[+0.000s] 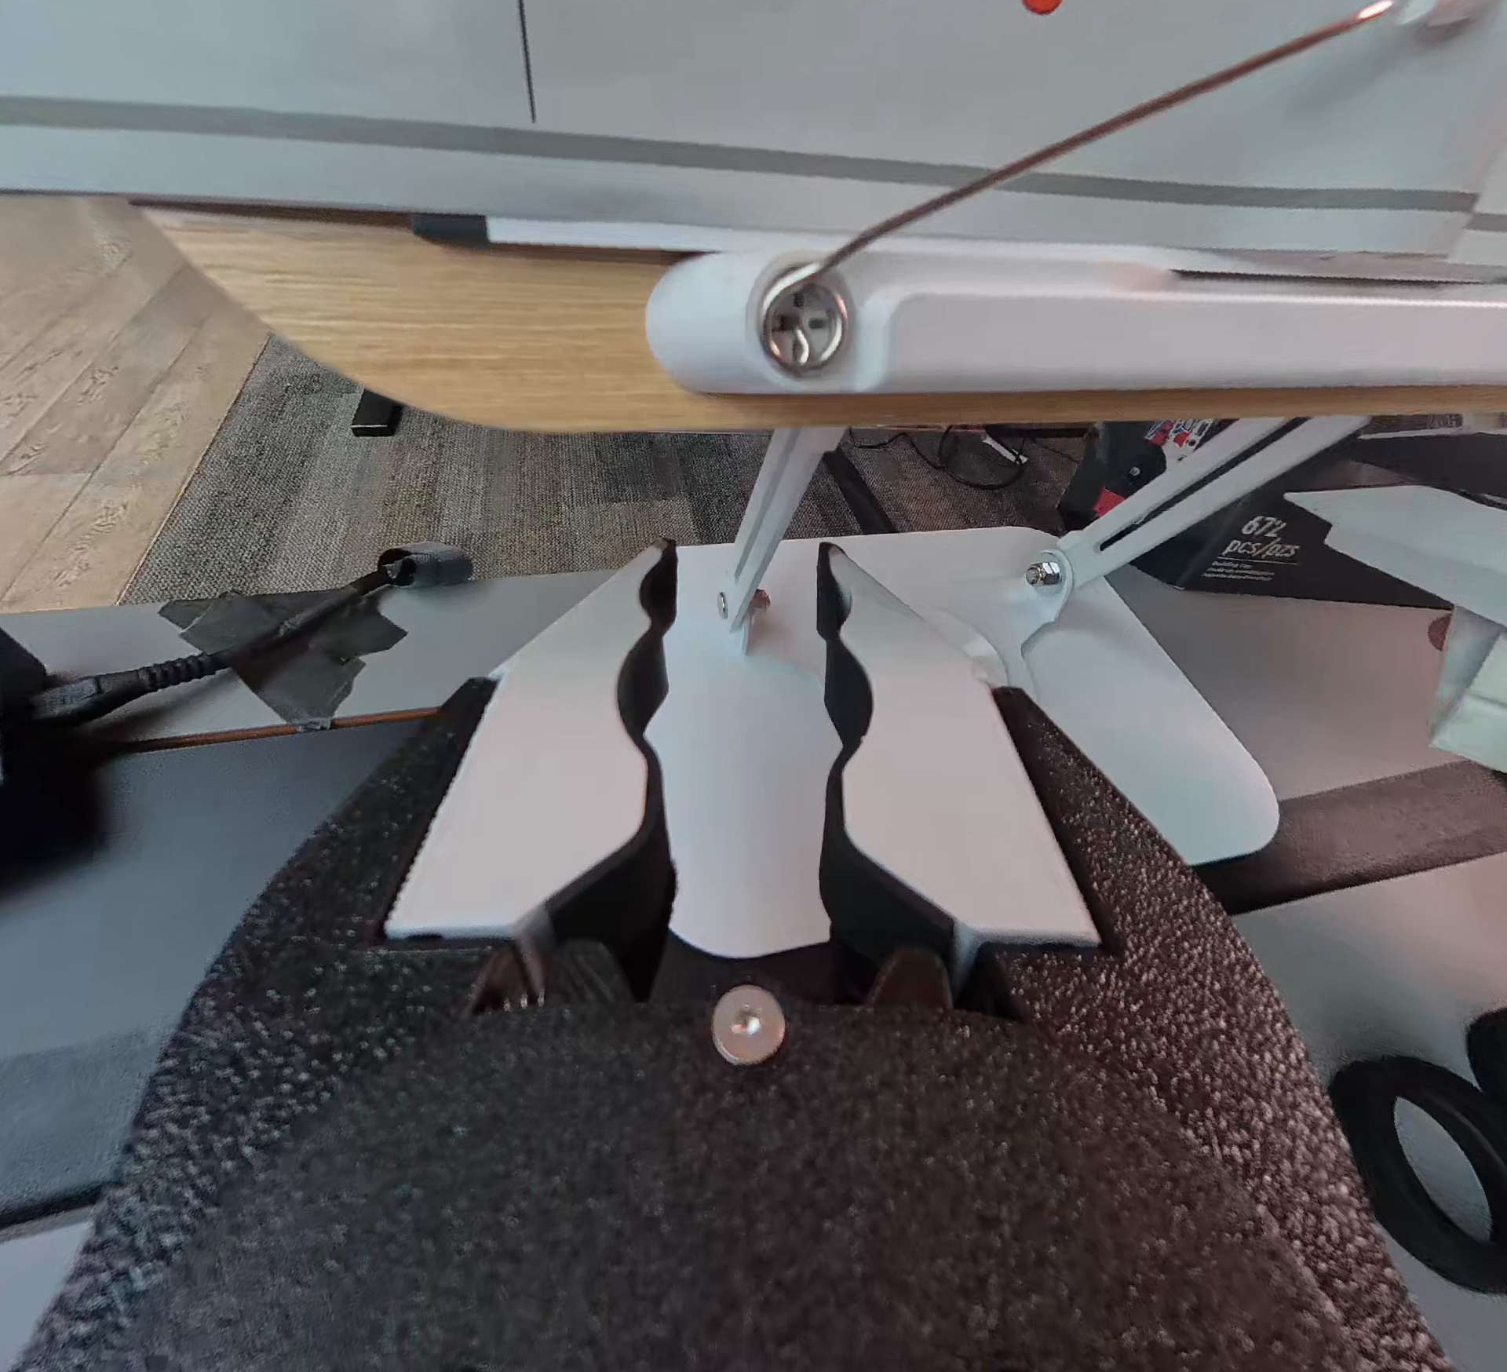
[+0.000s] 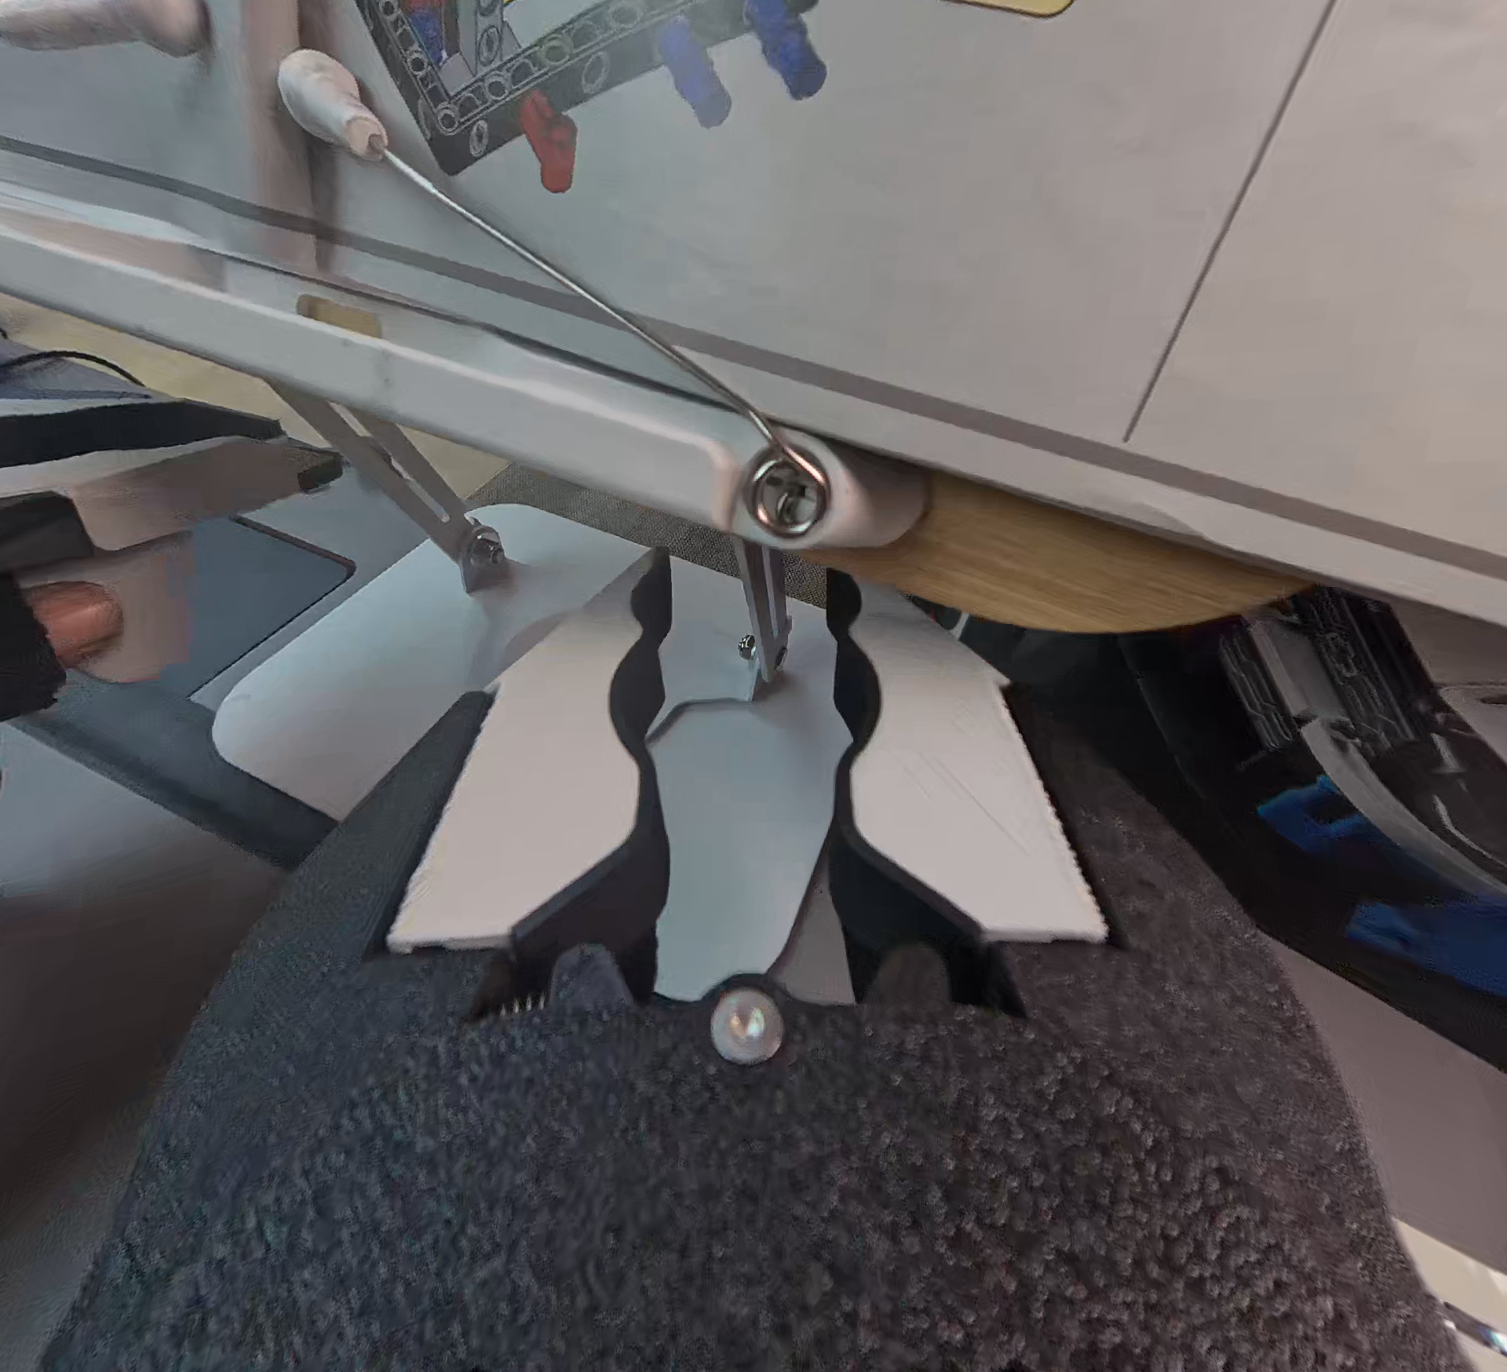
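A white metal book stand holds an open picture instruction booklet on a wooden board. A thin wire page holder springs from the white front ledge. My left gripper is open and empty, low over the stand's white base plate, fingertips either side of a slotted strut. My right gripper is open and empty over the same base plate, near another strut, under the ledge and a second wire holder. The booklet fills the top.
A black cable is taped to the grey table on the left. A black printed box stands behind the stand. A black rubber tyre lies at the right. Black and blue parts sit right of my right gripper. A person's finger shows at the left.
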Available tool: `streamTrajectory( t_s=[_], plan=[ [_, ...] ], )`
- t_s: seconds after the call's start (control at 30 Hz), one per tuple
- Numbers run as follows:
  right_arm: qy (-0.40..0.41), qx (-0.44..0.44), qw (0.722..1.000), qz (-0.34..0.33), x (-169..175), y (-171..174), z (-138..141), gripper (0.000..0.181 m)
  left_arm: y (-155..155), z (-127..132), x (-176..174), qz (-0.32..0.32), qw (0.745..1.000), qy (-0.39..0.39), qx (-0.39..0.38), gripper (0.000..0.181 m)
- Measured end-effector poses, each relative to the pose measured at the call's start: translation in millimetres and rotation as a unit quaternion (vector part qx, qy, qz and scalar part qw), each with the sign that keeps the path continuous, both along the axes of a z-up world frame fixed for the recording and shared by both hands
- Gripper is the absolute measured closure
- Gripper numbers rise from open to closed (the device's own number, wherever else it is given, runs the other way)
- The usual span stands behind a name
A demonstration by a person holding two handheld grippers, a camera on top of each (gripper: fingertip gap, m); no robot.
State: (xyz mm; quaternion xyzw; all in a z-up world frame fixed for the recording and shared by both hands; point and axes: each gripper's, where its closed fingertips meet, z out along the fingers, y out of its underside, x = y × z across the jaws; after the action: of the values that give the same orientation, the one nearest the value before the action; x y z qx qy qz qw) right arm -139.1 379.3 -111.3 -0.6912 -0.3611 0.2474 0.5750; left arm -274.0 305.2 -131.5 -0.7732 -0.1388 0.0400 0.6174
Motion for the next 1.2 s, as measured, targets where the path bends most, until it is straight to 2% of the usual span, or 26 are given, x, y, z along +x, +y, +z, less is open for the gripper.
streamTrajectory(
  t_s=[0.1, 0.17, 0.37, 0.63, 0.8, 0.93, 0.97, 1.07, 1.2],
  plan=[
    [0.014, 0.008, 1.0, -0.012, -9, 7, 6, 0.174, 17, 7, -2, -0.013, 1.0, 0.019, 0.008, 0.156],
    [-0.005, 0.027, 0.999, -0.021, -9, 8, 6, 0.175, 23, 9, 3, -0.027, 0.999, 0.027, 0.001, 0.172],
    [-0.027, 0.03, 0.999, -0.03, -5, 0, 5, 0.177, 16, 8, 6, -0.036, 0.995, 0.084, -0.05, 0.176],
    [-0.027, 0.023, 0.999, -0.021, 9, -26, 5, 0.178, -13, 8, 22, -0.056, 0.988, 0.125, -0.076, 0.175],
    [-0.025, 0.014, 0.999, -0.016, 11, -31, 4, 0.177, -20, 8, 26, -0.056, 0.989, 0.112, -0.074, 0.174],
    [-0.03, -0.006, 1.0, 0.004, 17, -39, 4, 0.171, -28, 9, 33, -0.055, 0.995, 0.063, -0.057, 0.172],
    [-0.032, -0.018, 0.999, 0.014, 22, -44, 3, 0.163, -33, 6, 40, -0.061, 0.996, 0.045, -0.052, 0.166],
    [-0.041, -0.049, 0.996, 0.065, 45, -76, -2, 0.16, -50, -16, 64, -0.105, 0.991, 0.022, -0.078, 0.154],
    [-0.043, -0.048, 0.991, 0.119, 94, -129, 9, 0.157, -63, -67, 94, -0.213, 0.956, 0.049, -0.194, 0.153]
  ],
)
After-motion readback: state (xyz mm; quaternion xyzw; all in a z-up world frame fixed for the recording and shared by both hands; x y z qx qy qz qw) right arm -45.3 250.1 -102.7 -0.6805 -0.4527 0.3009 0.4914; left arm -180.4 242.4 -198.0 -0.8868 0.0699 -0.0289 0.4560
